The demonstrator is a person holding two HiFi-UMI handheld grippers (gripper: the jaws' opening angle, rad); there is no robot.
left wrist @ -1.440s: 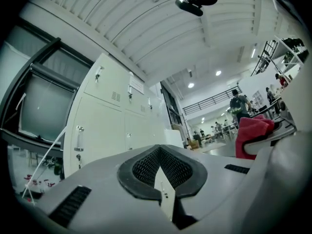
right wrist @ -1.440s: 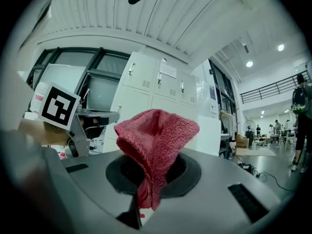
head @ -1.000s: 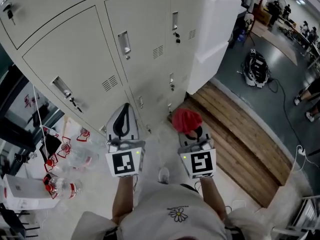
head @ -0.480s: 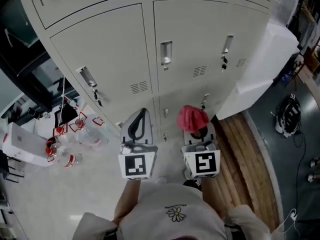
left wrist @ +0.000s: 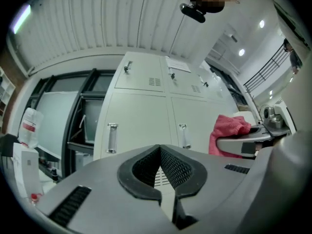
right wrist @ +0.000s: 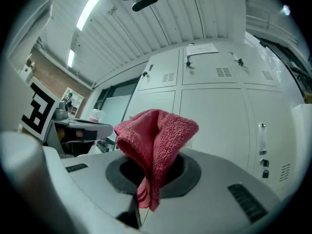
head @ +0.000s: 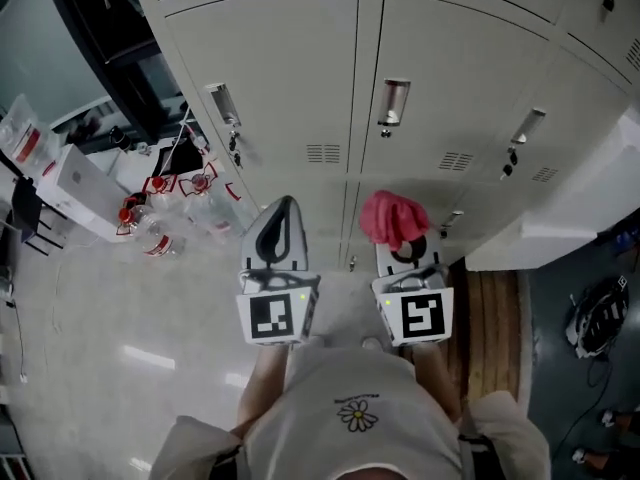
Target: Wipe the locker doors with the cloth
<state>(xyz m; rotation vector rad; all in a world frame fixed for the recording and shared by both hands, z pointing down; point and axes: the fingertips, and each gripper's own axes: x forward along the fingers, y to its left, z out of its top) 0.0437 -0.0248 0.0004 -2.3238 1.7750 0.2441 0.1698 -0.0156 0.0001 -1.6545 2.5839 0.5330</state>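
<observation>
Now, a look down from the head cam: we stand facing the lockers (head: pixel 290 78), with both grippers held out in front of our chest.

The right gripper (head: pixel 402 253) is clenched on the red cloth (head: pixel 392 218). In the right gripper view the cloth (right wrist: pixel 156 135) is bunched, sticks up past the jaws and hangs down between them. The locker doors (right wrist: pixel 214 111) sit beyond it, and the cloth looks clear of the doors, not touching.

The left gripper (head: pixel 280 218) is just beside the right one, on the side further from the wood planks (head: pixel 495 308). In its own view its jaws (left wrist: pixel 160 152) are closed tip to tip w/ nothing between them.

What changed over the last sec: the lockers sat tilted and off to the upper left, w/ lots of grey floor at the right. Now the doors fill the top of the view nearly square-on, and a door handle (head: pixel 395 98) is straight above the cloth. Both grippers kept the same pose, and the cloth stayed gripped.

Some plastic bottles (head: pixel 150 233) lie on the floor at the lockers' left end.

Our read: we've lined up w/ the doors, approx ready to wipe. No wiping has begun, and the cloth must still be brought onto a door.
</observation>
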